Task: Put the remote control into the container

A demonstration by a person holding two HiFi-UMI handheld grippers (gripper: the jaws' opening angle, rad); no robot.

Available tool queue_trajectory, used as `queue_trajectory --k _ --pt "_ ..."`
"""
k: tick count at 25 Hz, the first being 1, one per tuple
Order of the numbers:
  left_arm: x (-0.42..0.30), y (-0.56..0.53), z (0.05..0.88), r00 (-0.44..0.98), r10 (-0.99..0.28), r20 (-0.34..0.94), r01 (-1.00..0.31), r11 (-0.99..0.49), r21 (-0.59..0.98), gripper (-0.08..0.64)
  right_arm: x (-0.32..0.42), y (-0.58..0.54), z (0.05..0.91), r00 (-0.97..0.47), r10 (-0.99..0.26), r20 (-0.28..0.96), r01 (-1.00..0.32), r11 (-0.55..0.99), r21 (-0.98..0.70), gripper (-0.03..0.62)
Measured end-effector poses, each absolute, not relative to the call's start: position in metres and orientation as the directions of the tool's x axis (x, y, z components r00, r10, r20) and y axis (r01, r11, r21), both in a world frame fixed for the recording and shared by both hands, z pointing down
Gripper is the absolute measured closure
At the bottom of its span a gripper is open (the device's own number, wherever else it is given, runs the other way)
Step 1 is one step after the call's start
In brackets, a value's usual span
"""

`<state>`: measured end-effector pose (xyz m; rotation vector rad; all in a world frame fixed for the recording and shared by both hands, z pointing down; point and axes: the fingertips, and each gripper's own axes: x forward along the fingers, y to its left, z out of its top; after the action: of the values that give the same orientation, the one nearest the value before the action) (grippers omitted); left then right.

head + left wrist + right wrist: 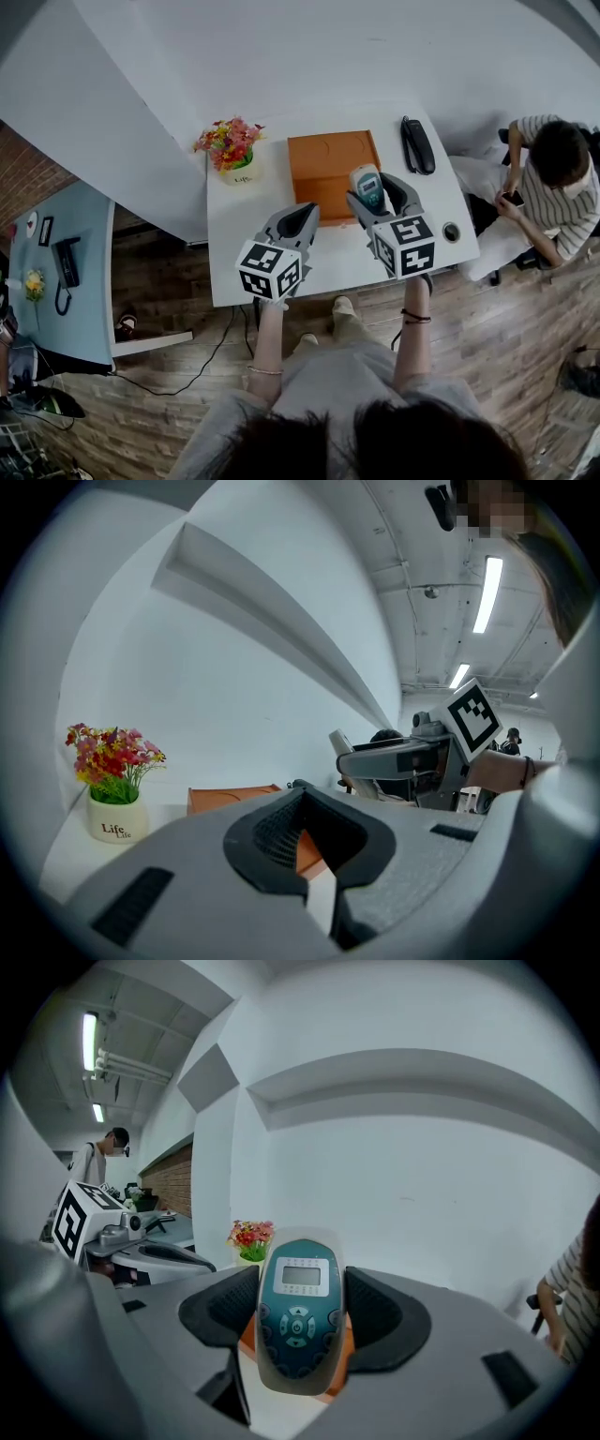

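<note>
Teal-and-silver remote control [298, 1288], display end uppermost, clamped between the black pads of the right gripper [300, 1309]; both jaws press its sides. In the head view the remote control [367, 187] appears at centre frame, over the lower right corner of the orange container [323, 159]. No view shows whether it touches that container. The left gripper [302, 217], lower left of the remote, has its jaws drawn together with nothing between them. Its own view shows the pads meeting at the tips [296, 789], with the container [230, 799] beyond. The container lies flat on a white table [239, 244]. A white flower pot [232, 155] stands left of the container, a black handset [417, 145] to its right. A seated person [553, 183] occupies the right edge of the frame.
</note>
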<state>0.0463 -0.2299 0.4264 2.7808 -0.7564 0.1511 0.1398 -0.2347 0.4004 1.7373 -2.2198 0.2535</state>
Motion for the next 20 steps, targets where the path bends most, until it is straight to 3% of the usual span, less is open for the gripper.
queue_trajectory --k 20 --pt "0.070 -0.282 0.475 0.766 -0.590 0.256 -0.643 -0.706 0.296 0.557 0.139 -0.296 0.467 -0.425 -0.750 0.507 -0.855 0.517 0.047 0.307"
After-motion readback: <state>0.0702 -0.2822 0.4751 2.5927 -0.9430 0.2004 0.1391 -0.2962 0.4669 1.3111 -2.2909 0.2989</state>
